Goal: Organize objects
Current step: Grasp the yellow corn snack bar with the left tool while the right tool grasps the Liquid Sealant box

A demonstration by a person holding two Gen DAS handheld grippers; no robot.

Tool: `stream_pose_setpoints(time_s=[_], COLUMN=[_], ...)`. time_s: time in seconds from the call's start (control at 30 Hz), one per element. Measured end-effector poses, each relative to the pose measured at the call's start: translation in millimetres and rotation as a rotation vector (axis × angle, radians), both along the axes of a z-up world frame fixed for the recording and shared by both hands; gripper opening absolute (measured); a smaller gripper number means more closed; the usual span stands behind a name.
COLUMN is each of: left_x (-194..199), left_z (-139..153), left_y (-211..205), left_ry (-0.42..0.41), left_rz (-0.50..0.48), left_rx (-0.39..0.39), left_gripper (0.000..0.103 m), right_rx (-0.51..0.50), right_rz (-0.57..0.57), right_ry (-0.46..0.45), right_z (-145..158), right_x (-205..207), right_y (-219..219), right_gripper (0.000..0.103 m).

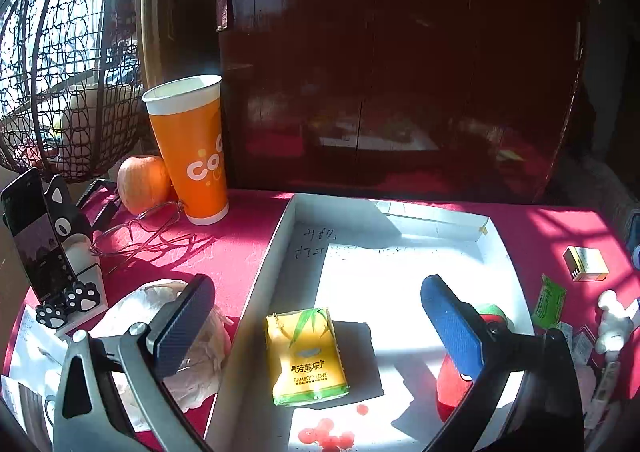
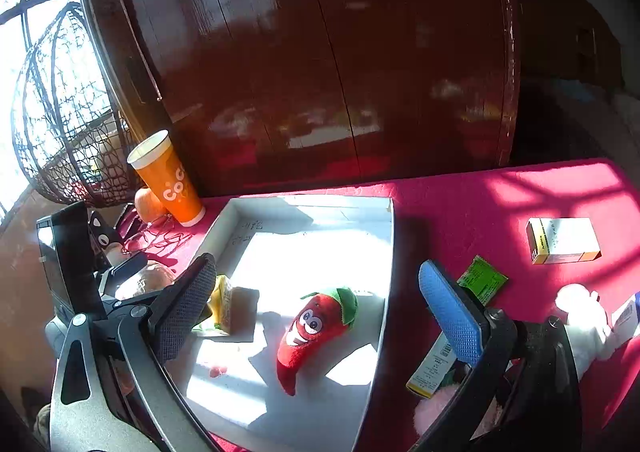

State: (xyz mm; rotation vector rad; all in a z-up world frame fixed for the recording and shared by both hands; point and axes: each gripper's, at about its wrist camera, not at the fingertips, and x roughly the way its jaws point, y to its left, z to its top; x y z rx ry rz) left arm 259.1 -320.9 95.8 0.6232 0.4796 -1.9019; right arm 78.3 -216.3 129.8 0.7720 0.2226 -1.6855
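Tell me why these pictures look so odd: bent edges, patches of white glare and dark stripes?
Left wrist view: the fisheye lens bows the white tray; hard sunlight washes out its floor, and the tissue pack casts a sharp shadow. Right wrist view: the window at left is blown out; shadow bars cross the red tablecloth and the chili toy; the dark cabinet shows blurry reflections.

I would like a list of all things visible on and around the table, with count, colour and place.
tray: 1, white, table centre
tissue pack: 1, yellow-green, in tray
chili toy: 1, red, in tray
cup: 1, orange, left of tray
apple: 1, orange-red, beside cup
glasses: 1, thin frame, before apple
phone: 1, black, on cat stand
box: 1, yellow-white, right of tray
sachet: 1, green, right of tray
left gripper: open
right gripper: open
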Motion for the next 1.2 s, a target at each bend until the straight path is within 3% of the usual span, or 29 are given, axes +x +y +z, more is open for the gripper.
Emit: stream_pose_setpoints(time_s=[0.17, 0.4, 0.57, 0.63, 0.7, 0.77, 0.83, 0.93, 1.07, 1.2], left_x=[8.7, 6.5, 5.1, 3.5, 1.1, -2.2, -7.1, -15.3, -27.2, -41.7], left_z=[10.7, 4.4, -19.3, -33.7, -48.1, -60.8, -69.6, -76.0, -80.3, -86.4], left_y=[41.0, 123.2, 168.8, 180.9, 188.5, 194.8, 198.9, 202.2, 202.4, 202.9], left_ry=[0.08, 0.133, 0.049, -0.013, -0.064, -0.104, -0.136, -0.156, -0.177, -0.207], left_rz=[-0.1, -0.405, -0.56, -0.593, -0.63, -0.664, -0.693, -0.717, -0.76, -0.795], left_rx=[-0.009, 0.01, 0.082, 0.106, 0.132, 0.159, 0.17, 0.173, 0.174, 0.176], left_gripper=[0.103, 0.103, 0.103, 0.103, 0.103, 0.103, 0.103, 0.102, 0.099, 0.095], right_rx=[-0.085, -0.098, -0.039, -0.011, 0.045, 0.145, 0.266, 0.32, 0.323, 0.413], right_rz=[-0.022, -0.093, -0.077, -0.067, -0.061, -0.059, -0.063, -0.12, -0.187, -0.276], right_ry=[-0.026, -0.033, -0.1, -0.18, -0.316, -0.436, -0.488, -0.557, -0.509, -0.441], right_z=[23.5, 7.9, -23.1, -39.2, -59.5, -83.8, -106.0, -127.1, -124.5, -130.3], right_x=[-14.3, -52.7, -76.7, -84.5, -90.7, -91.8, -87.4, -82.0, -75.6, -69.3], right_y=[49.8, 131.7, 176.2, 193.0, 204.4, 208.7, 204.7, 191.9, 177.6, 151.9], right_gripper=[0.103, 0.103, 0.103, 0.103, 0.103, 0.103, 0.103, 0.103, 0.103, 0.103])
